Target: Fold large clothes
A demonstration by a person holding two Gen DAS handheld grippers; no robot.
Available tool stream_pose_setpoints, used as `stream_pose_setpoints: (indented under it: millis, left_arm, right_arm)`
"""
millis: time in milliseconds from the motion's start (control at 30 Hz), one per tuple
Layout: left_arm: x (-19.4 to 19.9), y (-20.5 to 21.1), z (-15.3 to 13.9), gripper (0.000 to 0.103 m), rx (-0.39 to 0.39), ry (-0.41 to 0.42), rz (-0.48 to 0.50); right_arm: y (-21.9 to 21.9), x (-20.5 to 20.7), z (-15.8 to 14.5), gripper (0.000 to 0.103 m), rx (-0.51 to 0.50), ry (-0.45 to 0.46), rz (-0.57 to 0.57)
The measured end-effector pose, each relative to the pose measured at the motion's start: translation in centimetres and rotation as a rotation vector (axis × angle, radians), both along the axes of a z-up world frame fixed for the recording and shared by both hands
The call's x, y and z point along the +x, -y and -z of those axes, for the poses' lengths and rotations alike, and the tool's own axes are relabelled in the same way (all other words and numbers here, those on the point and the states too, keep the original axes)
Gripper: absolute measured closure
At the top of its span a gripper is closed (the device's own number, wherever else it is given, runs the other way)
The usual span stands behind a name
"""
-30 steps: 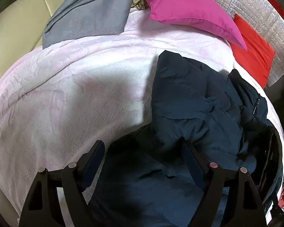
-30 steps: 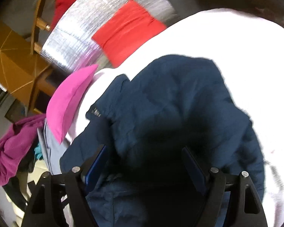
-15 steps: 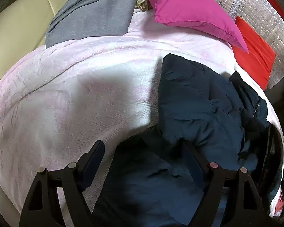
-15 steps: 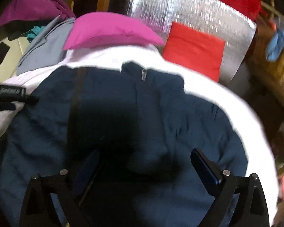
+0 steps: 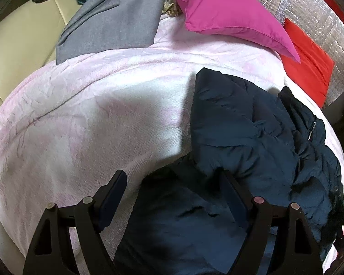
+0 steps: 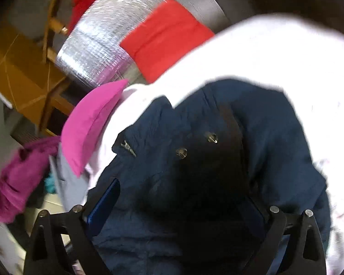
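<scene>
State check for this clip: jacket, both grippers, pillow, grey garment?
navy jacket: crumpled, partly folded over itself on the pink blanket
left gripper: jaws open, holding nothing
right gripper: jaws open over the jacket
magenta pillow: lying on the blanket
grey garment: draped, unfolded

The jacket (image 5: 252,137) lies on the blanket (image 5: 91,119) to the right of my left tongs' view, its near part under and between my left tongs (image 5: 172,183), with bare blanket spreading away to the left. Behind it a pillow (image 5: 229,20) rests at the blanket's far edge, a folded garment (image 5: 117,23) lies to the pillow's left, partly over the blanket, and a cushion (image 5: 309,68) leans against the foil panel (image 5: 321,23) to the right. My right tongs (image 6: 183,194) hang over the jacket, with the pillow off to their left and the cushion beyond.
</scene>
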State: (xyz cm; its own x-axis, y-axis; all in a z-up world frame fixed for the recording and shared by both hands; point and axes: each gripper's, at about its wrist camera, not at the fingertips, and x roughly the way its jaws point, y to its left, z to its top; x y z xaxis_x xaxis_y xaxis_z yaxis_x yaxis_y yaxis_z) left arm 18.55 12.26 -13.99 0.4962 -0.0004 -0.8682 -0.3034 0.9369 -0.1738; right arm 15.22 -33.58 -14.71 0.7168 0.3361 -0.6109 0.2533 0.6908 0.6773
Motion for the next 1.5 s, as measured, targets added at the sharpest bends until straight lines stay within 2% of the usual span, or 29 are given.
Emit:
stream_pose_setpoints:
  millis: [67,167,200,233,267,300,333,367,467,600,700,733,833,867,933,1000,1033,1067,1133,1200,1300,1367,1500]
  left_arm:
    - [0.0,0.1,0.0,0.02,0.004,-0.001,0.003]
    - [0.0,-0.1,0.1,0.02,-0.005,-0.004,-0.001]
    - [0.0,0.0,0.0,0.02,-0.005,-0.005,-0.002]
    - [0.1,0.0,0.0,0.02,-0.003,-0.004,-0.003]
    - [0.1,0.0,0.0,0.02,0.0,-0.003,-0.004]
    - [0.1,0.1,0.0,0.02,0.004,-0.003,-0.004]
    - [0.1,0.2,0.0,0.02,0.006,-0.002,-0.003]
    - [0.1,0.2,0.0,0.02,0.006,-0.002,-0.002]
    - [0.1,0.1,-0.1,0.02,0.005,0.0,-0.006]
    - [0.0,-0.3,-0.4,0.02,0.011,0.007,-0.015]
    - [0.0,-0.3,-0.4,0.02,0.02,0.009,-0.017]
    - [0.1,-0.4,-0.3,0.02,0.02,0.007,-0.016]
    - [0.1,-0.4,-0.1,0.02,0.026,-0.002,-0.011]
    - [0.1,-0.4,0.0,0.02,0.028,-0.005,-0.009]
    - [0.0,-0.4,0.0,0.02,0.034,-0.003,-0.006]
    - [-0.1,-0.3,-0.3,0.02,0.047,0.009,-0.008]
    - [-0.2,-0.2,-0.6,0.02,0.057,0.024,-0.01]
    - [-0.3,-0.1,-0.9,0.02,0.068,0.04,-0.01]
    - [-0.7,0.3,-1.9,0.02,0.091,0.089,-0.006]
    - [-1.1,0.9,-2.9,0.02,0.111,0.147,0.006]
    - [-1.5,2.1,-3.7,0.02,0.139,0.205,0.037]
    - [-1.3,2.8,-3.0,0.02,0.145,0.176,0.062]
    - [0.0,3.0,-0.5,0.02,0.15,0.04,0.067]
  right_arm:
    - [0.9,0.8,1.7,0.004,0.086,-0.022,0.008]
    - [1.6,1.1,2.6,0.007,0.158,-0.03,0.038]
    - [1.9,1.2,2.7,0.011,0.179,-0.029,0.051]
    - [2.2,1.2,2.8,0.027,0.198,-0.028,0.06]
    - [2.4,1.6,3.1,0.057,0.213,-0.036,0.056]
    - [2.5,2.2,3.4,0.07,0.22,-0.054,0.05]
    - [2.4,2.5,3.7,0.077,0.218,-0.079,0.055]
    - [2.4,2.4,3.7,0.079,0.21,-0.083,0.059]
    - [1.3,1.4,2.0,0.084,0.128,-0.025,0.038]
    - [0.1,-0.9,-1.2,0.084,0.053,0.062,0.013]
    - [-0.3,-2.4,-2.0,0.084,-0.002,0.085,0.016]
    - [-0.4,-2.7,-1.8,0.084,-0.024,0.078,0.02]
    - [-0.3,-2.1,0.2,0.084,-0.086,-0.03,0.042]
    - [-0.2,-1.9,1.1,0.082,-0.087,-0.069,0.043]
    - [0.1,-2.1,1.6,0.078,-0.076,-0.09,0.044]
    - [0.2,-2.5,0.9,0.061,-0.098,-0.086,0.059]
    - [0.4,-3.0,0.0,0.044,-0.116,-0.063,0.067]
    - [0.6,-3.6,-1.0,0.036,-0.141,-0.035,0.085]
    - [0.8,-4.6,-3.1,0.036,-0.217,0.035,0.108]
    - [-0.1,-4.8,-5.0,0.036,-0.26,0.102,0.066]
    - [-2.6,-4.0,-6.0,0.047,-0.281,0.14,-0.046]
    - [-4.6,-3.1,-5.8,0.057,-0.282,0.134,-0.121]
    - [-8.3,-0.9,-4.0,0.06,-0.267,0.085,-0.232]
